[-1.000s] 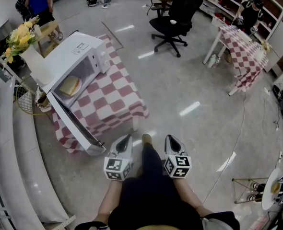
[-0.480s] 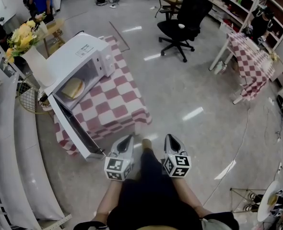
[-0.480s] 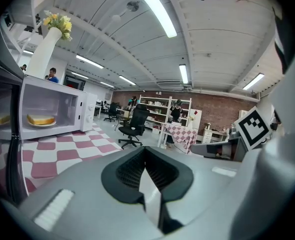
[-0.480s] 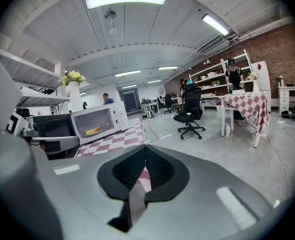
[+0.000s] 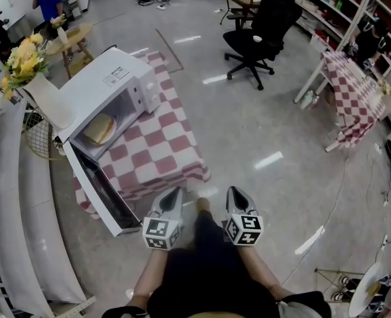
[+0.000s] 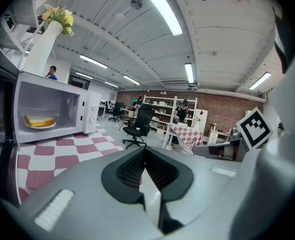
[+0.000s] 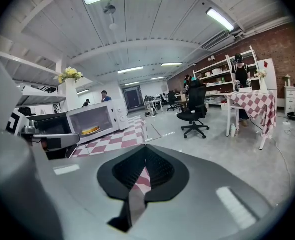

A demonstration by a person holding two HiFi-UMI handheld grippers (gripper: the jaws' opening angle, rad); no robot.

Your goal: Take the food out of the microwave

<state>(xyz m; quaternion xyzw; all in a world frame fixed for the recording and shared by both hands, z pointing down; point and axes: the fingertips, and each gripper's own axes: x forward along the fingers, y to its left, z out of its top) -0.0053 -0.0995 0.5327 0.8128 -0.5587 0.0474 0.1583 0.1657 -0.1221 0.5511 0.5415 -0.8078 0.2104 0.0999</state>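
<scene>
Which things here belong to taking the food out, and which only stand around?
Job: open white microwave; yellow food on a plate; left tongs; right tongs.
Not needed: black office chair; white vase of yellow flowers; far red-checked table.

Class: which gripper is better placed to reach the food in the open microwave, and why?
Left, probably. The left gripper is on the side of the microwave, close to its open door; the right gripper is farther off. Both are shut and empty, and the food sits inside.
</scene>
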